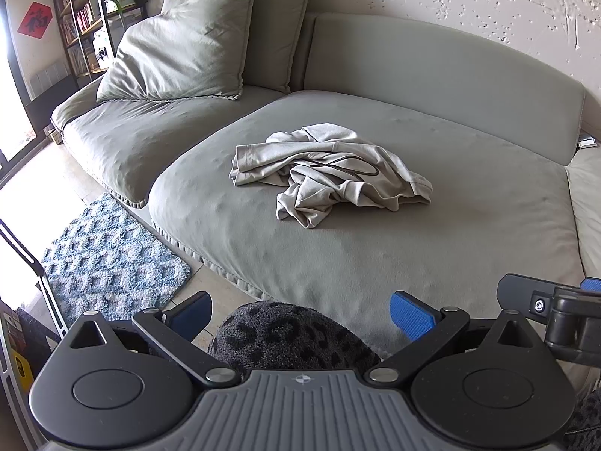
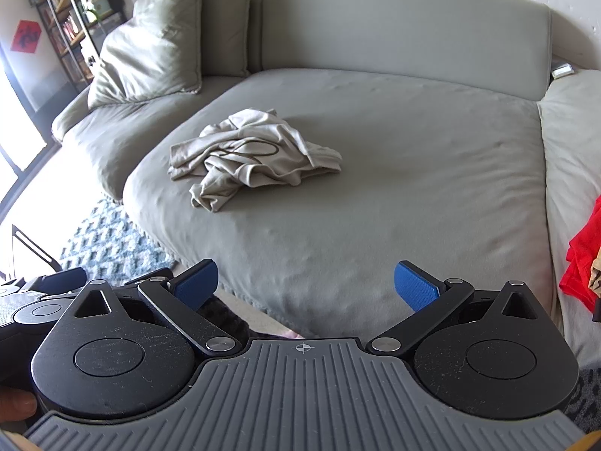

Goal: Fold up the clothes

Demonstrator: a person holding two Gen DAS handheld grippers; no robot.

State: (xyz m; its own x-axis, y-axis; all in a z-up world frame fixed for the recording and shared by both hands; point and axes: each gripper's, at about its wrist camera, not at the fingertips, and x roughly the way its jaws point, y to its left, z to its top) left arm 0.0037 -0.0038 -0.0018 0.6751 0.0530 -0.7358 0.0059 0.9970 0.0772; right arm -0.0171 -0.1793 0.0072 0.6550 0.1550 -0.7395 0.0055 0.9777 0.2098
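A crumpled light grey garment (image 1: 330, 173) lies in a heap in the middle of the grey-green sofa seat (image 1: 432, 233); in the right wrist view the garment (image 2: 251, 158) sits left of centre on the same seat (image 2: 394, 173). My left gripper (image 1: 302, 315) is open and empty, held back at the sofa's front edge, well short of the garment. My right gripper (image 2: 306, 282) is open and empty too, also at the front edge, with the garment ahead and to its left. The right gripper's body shows in the left wrist view (image 1: 556, 300).
Two large cushions (image 1: 180, 41) lean at the back left. A red garment (image 2: 582, 259) lies on the sofa's right side. A blue patterned rug (image 1: 112, 259) covers the floor left. A bookshelf (image 1: 90, 15) stands far left. A dark spotted fabric (image 1: 289, 334) is under the left gripper.
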